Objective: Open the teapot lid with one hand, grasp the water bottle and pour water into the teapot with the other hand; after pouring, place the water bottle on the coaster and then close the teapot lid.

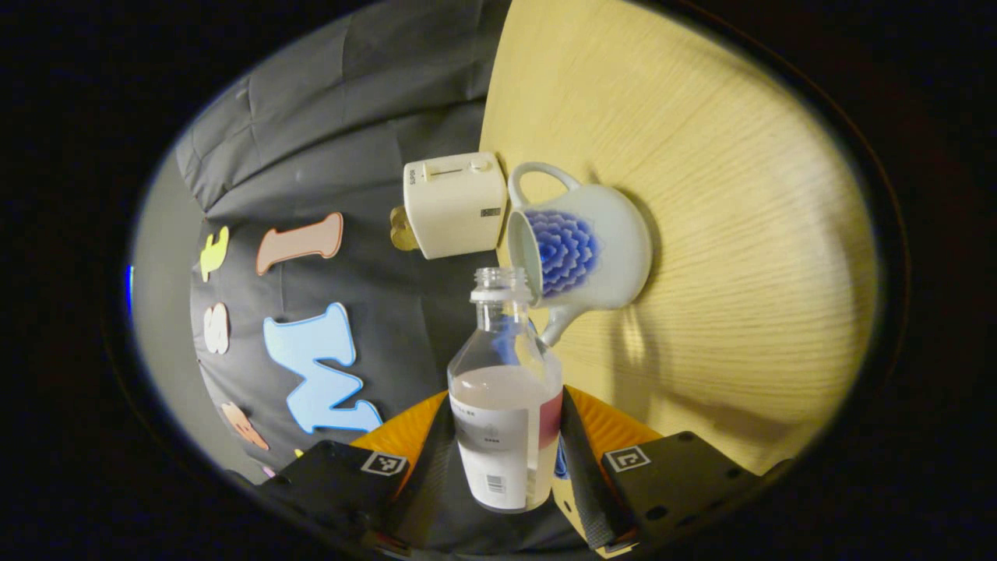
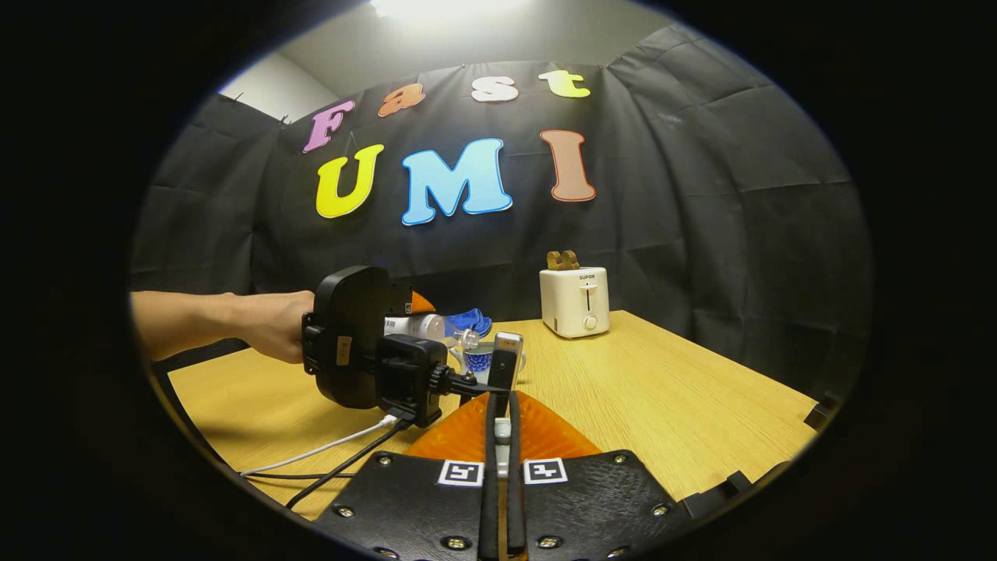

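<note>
In the left gripper view my left gripper (image 1: 508,401) is shut on the clear water bottle (image 1: 506,405), which has a white label and no cap. Its mouth points at the open top of the white teapot (image 1: 592,249) with a blue flower pattern. The right gripper view shows the bottle (image 2: 424,326) tipped almost level, with its neck over the teapot (image 2: 479,358). My right gripper (image 2: 505,370) has its fingers pressed together on the teapot lid (image 2: 509,341), held up beside the pot. A blue coaster (image 2: 470,319) lies just behind the bottle.
A white toaster (image 2: 575,300) with toast in it stands at the back of the wooden table (image 2: 670,405), close to the teapot. A hand (image 2: 269,327) holds the left gripper's body, and cables (image 2: 327,452) trail from it across the table's near left.
</note>
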Demonstrator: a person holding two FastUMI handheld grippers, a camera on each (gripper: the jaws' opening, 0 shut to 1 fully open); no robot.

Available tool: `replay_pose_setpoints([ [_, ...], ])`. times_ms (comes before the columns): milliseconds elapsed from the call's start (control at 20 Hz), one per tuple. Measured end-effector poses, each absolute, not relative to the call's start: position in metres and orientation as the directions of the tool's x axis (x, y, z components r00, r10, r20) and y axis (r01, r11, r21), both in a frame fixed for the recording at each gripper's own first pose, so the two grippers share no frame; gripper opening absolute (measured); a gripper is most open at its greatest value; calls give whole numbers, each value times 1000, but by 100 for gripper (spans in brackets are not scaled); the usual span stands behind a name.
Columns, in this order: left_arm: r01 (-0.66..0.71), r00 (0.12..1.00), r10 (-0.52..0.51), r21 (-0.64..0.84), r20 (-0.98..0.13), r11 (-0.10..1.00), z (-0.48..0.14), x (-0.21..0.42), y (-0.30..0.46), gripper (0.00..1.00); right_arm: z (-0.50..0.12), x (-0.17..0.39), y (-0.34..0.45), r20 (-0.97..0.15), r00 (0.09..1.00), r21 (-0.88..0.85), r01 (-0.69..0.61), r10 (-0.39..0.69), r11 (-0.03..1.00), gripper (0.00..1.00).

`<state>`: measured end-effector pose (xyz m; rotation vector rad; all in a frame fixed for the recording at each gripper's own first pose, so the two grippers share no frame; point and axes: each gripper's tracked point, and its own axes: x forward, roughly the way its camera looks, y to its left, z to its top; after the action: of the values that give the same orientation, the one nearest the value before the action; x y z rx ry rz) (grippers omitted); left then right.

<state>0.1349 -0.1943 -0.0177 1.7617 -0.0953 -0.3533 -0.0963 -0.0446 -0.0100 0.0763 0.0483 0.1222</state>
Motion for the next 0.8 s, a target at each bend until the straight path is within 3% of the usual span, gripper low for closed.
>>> replay_pose_setpoints([
  [800,83,951,-246,918,-190,-387,-7,140,-199,84,-11,-98,-47,-47,991,84,-118,122,989,5],
])
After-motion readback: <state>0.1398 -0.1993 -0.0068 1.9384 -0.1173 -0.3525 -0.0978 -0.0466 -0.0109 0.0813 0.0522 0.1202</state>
